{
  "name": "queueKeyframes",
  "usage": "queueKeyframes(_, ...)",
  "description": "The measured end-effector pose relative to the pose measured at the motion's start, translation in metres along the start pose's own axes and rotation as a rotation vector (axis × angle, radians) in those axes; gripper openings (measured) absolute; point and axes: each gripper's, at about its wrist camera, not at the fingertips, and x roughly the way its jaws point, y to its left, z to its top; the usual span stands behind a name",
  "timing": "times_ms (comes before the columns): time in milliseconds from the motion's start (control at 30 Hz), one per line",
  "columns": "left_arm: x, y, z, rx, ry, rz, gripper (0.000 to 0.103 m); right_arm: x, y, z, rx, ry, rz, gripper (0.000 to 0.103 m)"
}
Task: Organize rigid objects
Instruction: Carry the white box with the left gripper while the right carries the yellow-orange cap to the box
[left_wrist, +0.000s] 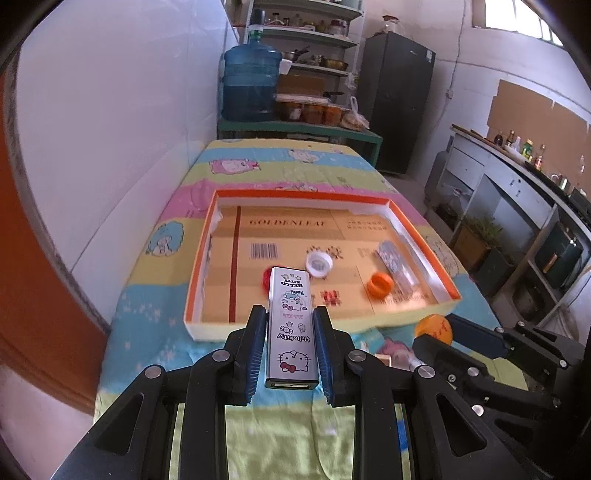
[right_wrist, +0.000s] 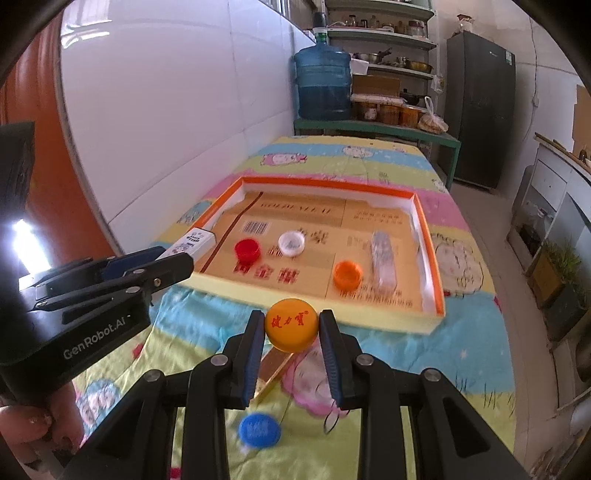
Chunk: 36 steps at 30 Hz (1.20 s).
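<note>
A slim white Hello Kitty case (left_wrist: 290, 328) sits lengthwise between the 2 blue pads of the left gripper (left_wrist: 290, 314), which are closed snugly on its long sides; its far end sticks out well past the fingertips and its near end shows a dark slot. It hangs above the near wall of the orange-rimmed box (left_wrist: 421, 225), over a red cap (right_wrist: 247, 250) inside.

The right gripper (right_wrist: 291, 325) is likewise closed, its 2 pads pressing the sides of a yellow-orange cap (right_wrist: 291, 324) with red characters on top, held right at the fingertips. That cap is just short of the box's near wall, above the cartoon-print cloth (right_wrist: 461, 350) covering the table.

Inside the box, on its cardboard floor, lie the red cap, a white cap (right_wrist: 291, 243) just beside it, an orange cap (right_wrist: 347, 274) further right, and a clear patterned oblong thing (right_wrist: 384, 258) near the right wall, too blurred to name. A blue cap (right_wrist: 258, 430) lies on the cloth below the right gripper's fingers.

A hand (right_wrist: 40, 428) grips the left tool's body. Beyond the table stands a blue water jug (right_wrist: 323, 81).
</note>
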Motion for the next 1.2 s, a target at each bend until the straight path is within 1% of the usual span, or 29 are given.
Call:
queueKeyframes(300, 0.027, 0.004, 0.032, -0.003, 0.004, 0.009, 0.027, 0.017, -0.015, 0.031, -0.006, -0.025, -0.004, 0.030)
queueKeyframes(567, 0.053, 0.008, 0.052, -0.003, 0.019, 0.020, 0.027, 0.033, -0.029, 0.055, 0.002, -0.039, -0.010, 0.030)
queueKeyframes(767, 0.070, 0.012, 0.067, -0.006, 0.022, 0.043, 0.027, 0.048, -0.039, 0.073, 0.008, -0.040, -0.013, 0.031)
queueKeyframes(1067, 0.095, 0.014, 0.082, 0.004, 0.028, 0.080, 0.027, 0.071, -0.048, 0.086, 0.015, -0.027, -0.002, 0.031)
queueKeyframes(1200, 0.111, 0.018, 0.085, -0.001, 0.054, 0.089, 0.027, 0.083, -0.049, 0.089, 0.013, -0.012, 0.000, 0.030)
